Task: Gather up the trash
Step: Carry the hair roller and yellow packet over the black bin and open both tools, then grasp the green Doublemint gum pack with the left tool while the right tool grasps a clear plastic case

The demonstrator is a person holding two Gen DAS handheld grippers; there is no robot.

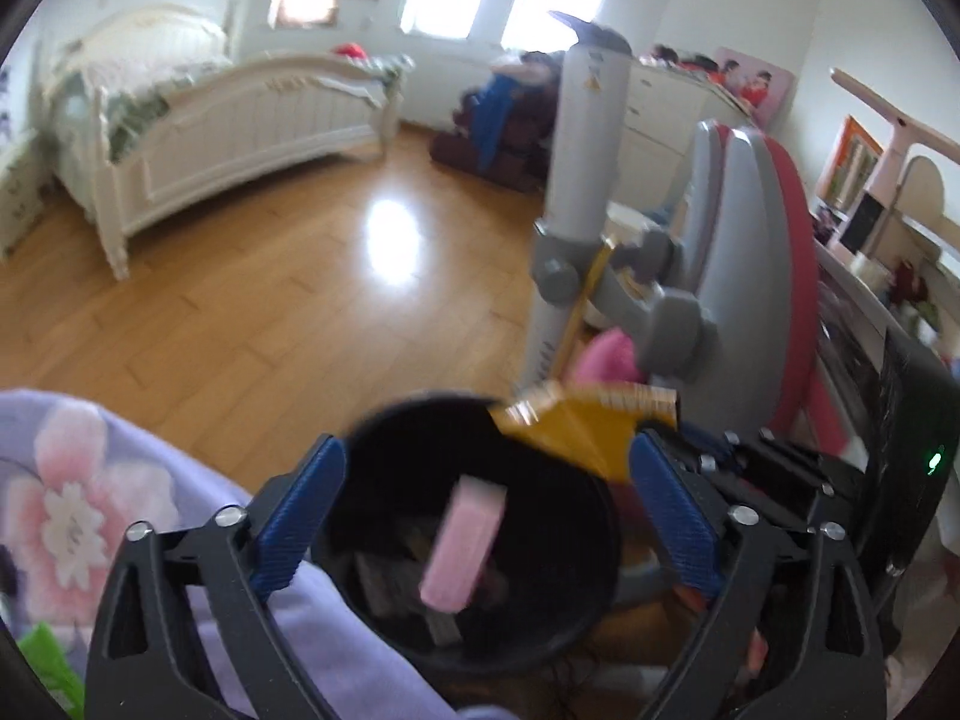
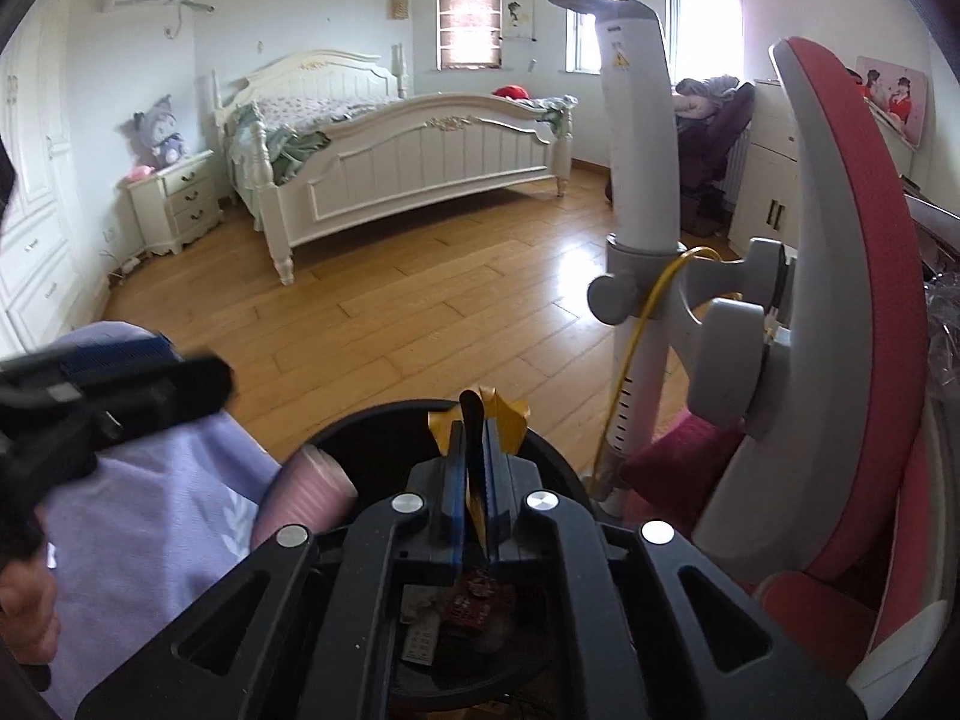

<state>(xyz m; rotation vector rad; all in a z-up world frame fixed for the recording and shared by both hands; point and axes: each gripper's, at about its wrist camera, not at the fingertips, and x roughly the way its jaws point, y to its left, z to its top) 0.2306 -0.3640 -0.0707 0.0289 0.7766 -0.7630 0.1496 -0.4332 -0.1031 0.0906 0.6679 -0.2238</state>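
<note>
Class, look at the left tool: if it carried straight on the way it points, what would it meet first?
Probably the pink item blurred between the open left tool fingers, then the trash in the black bin below. Depth is unclear.

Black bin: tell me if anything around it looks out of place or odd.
A pink block is blurred and tilted in mid-air over the black bin, between the left gripper's open jaws, touching neither. A gold wrapper sticks up crumpled from the right gripper's nearly closed jaws above the bin rim. No spill shows on the floor.
</note>
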